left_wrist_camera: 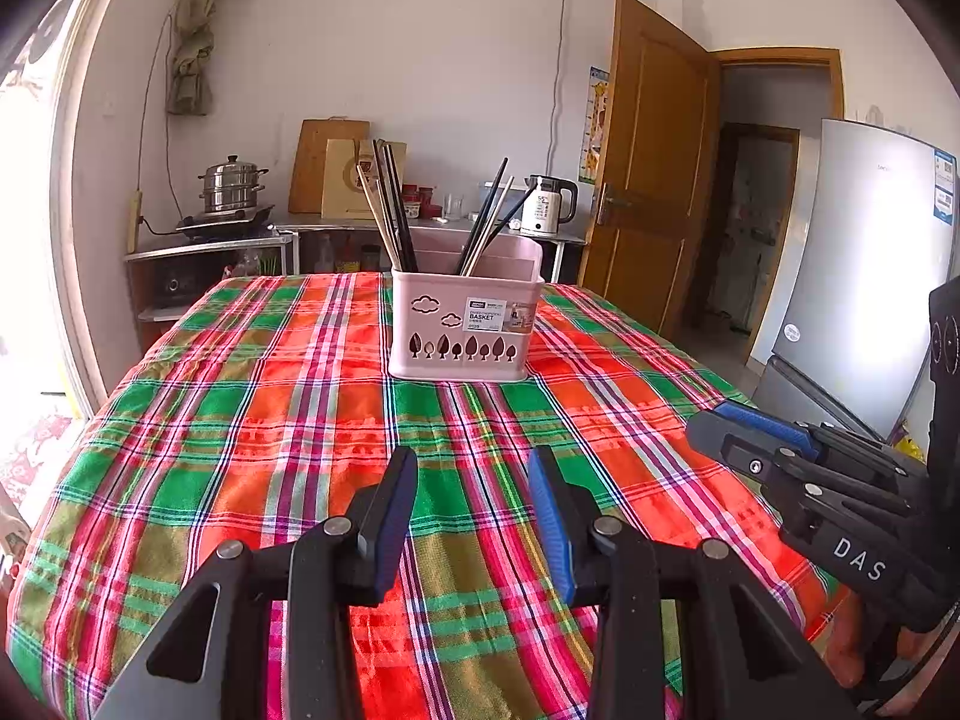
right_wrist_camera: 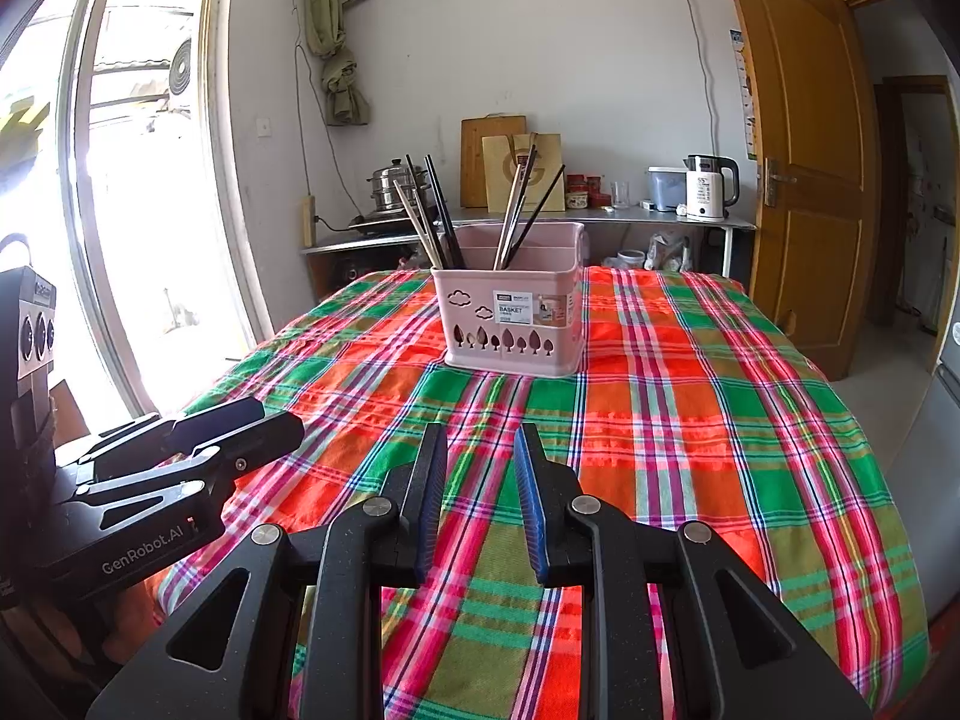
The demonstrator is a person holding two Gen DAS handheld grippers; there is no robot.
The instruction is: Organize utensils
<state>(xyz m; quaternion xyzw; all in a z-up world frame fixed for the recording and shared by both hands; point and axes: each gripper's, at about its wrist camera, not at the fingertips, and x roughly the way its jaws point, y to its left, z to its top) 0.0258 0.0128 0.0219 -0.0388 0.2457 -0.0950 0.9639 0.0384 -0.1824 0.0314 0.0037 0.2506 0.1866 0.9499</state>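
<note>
Hovering short of the basket (left_wrist_camera: 465,324), both grippers hang over the bench (left_wrist_camera: 252,420) with nothing held: the left gripper (left_wrist_camera: 473,519) has its fingers spread, and the right gripper (right_wrist_camera: 480,498) likewise. Chopsticks (left_wrist_camera: 390,210) already stand in the basket, leaning outward in two bunches. A careless reach could knock those thin, smooth sticks, or tip the light pink plastic basket on the soft, wrinkled plaid cloth (right_wrist_camera: 690,420).
</note>
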